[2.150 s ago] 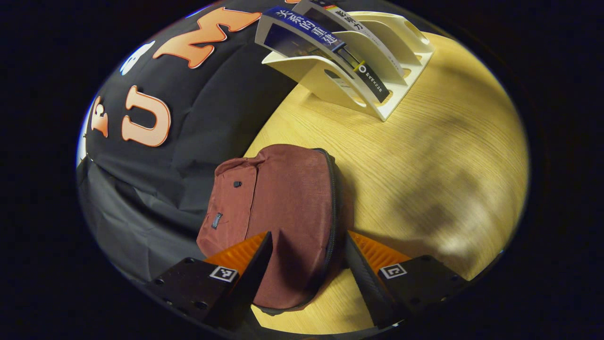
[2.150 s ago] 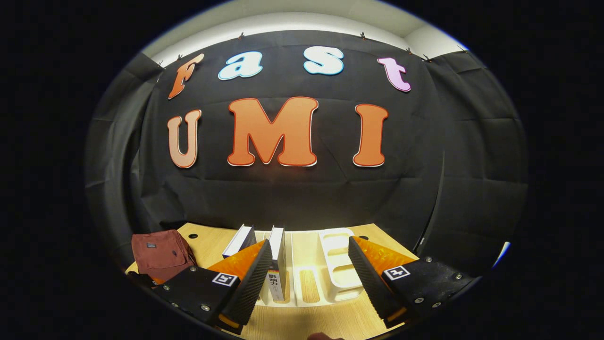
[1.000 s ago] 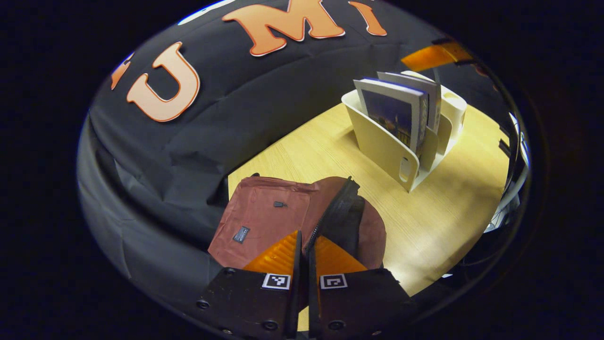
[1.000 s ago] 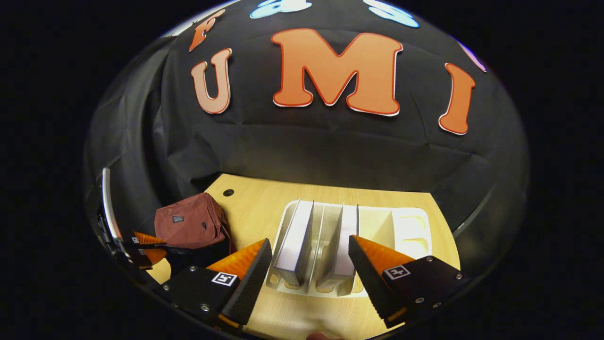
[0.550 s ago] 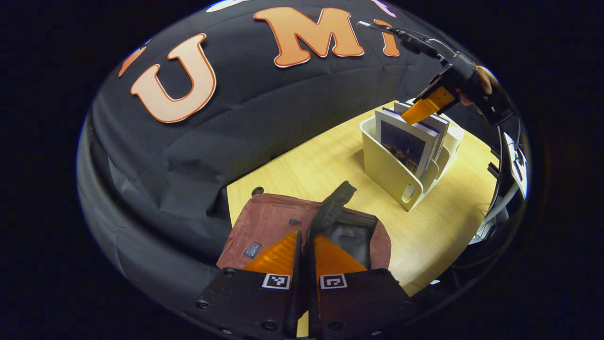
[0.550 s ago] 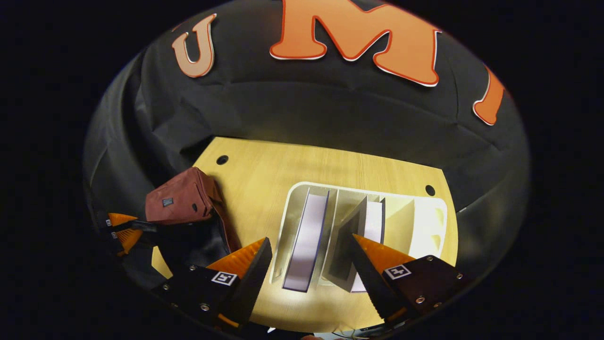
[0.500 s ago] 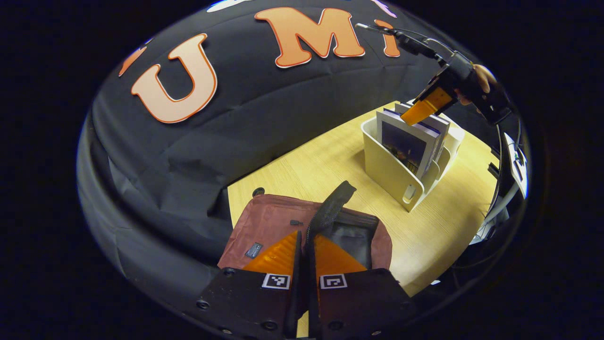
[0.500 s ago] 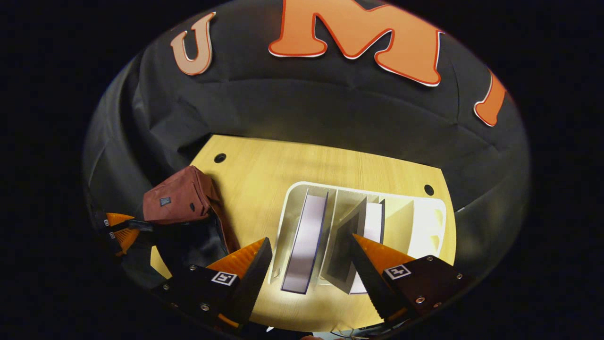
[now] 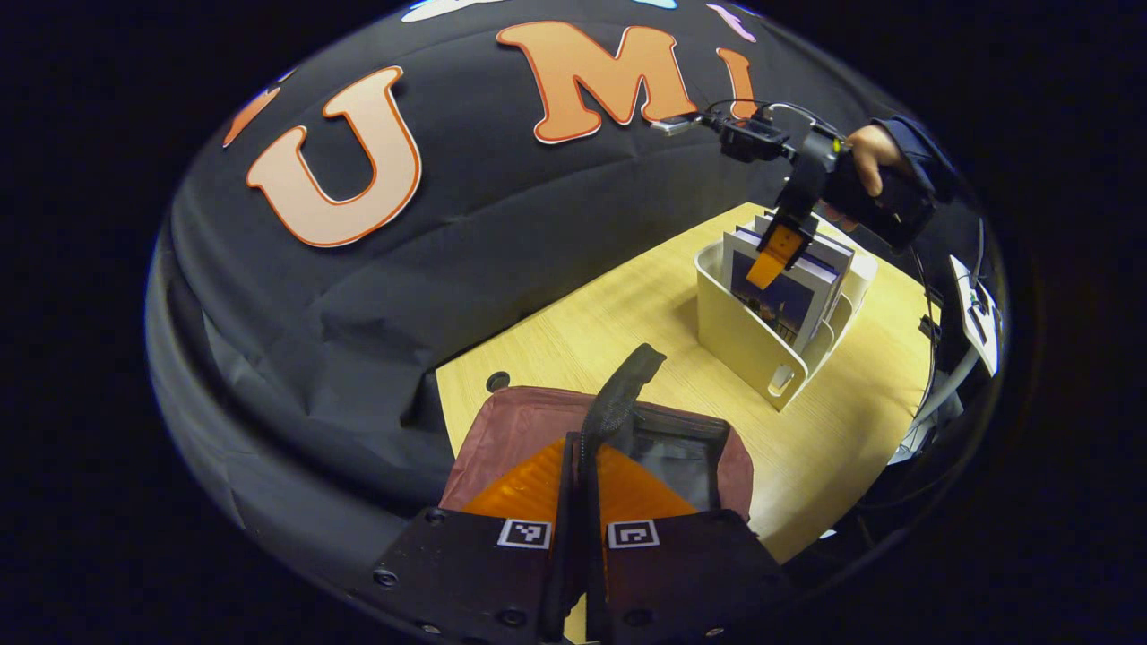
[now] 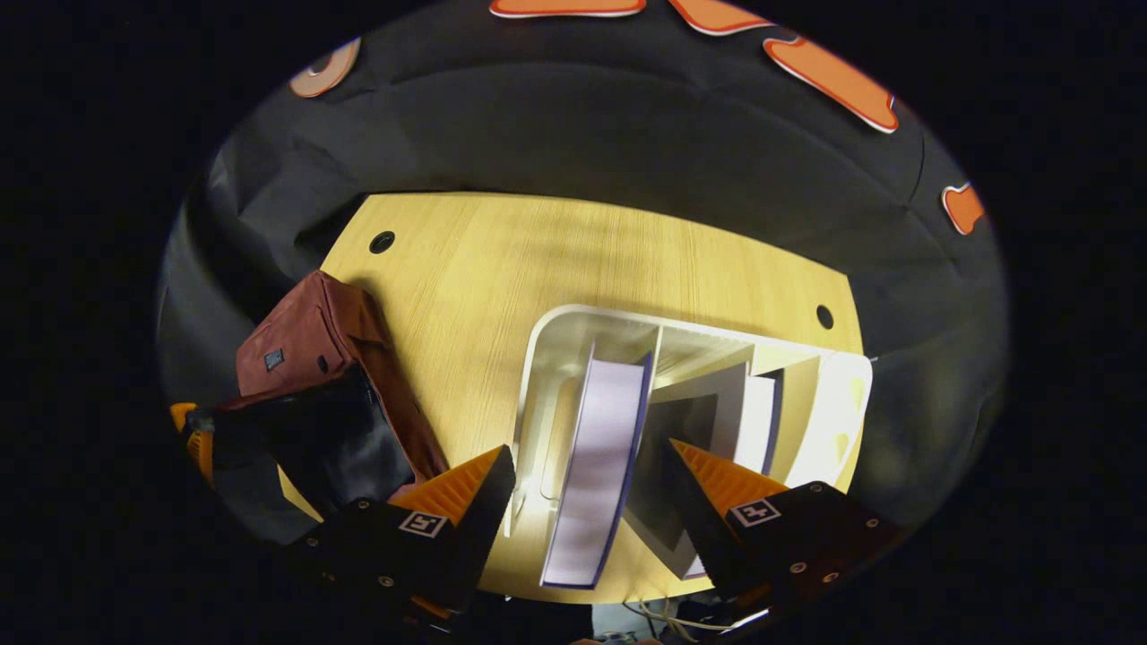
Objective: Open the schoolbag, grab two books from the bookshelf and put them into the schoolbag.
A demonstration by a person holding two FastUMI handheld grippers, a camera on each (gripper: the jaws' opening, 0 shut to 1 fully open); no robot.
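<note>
The maroon schoolbag (image 9: 502,430) lies at the table's near left corner with its mouth gaping, and its dark lining (image 9: 668,457) shows. My left gripper (image 9: 578,441) is shut on the bag's black zip edge (image 9: 618,394) and holds it up. In the right gripper view, the white bookshelf (image 10: 547,358) holds two upright books. My right gripper (image 10: 587,484) is open above it, fingers on either side of the blue-edged book (image 10: 600,448). The second book (image 10: 757,421) stands in the slot to its right. The left gripper view shows the right gripper (image 9: 772,255) over the books (image 9: 789,300), held by a hand (image 9: 865,157).
The wooden table (image 10: 538,260) has two cable holes (image 10: 382,242) near its far edge. Black cloth walls close it in behind and to the left. Bare wood lies between the schoolbag (image 10: 305,340) and the bookshelf. The left gripper (image 10: 193,439) shows at the bag's opening.
My right gripper has come down over the bookshelf, so the blue-edged book now stands between its open fingers. My left gripper stays shut on the zip edge, and the bag's mouth gapes wider.
</note>
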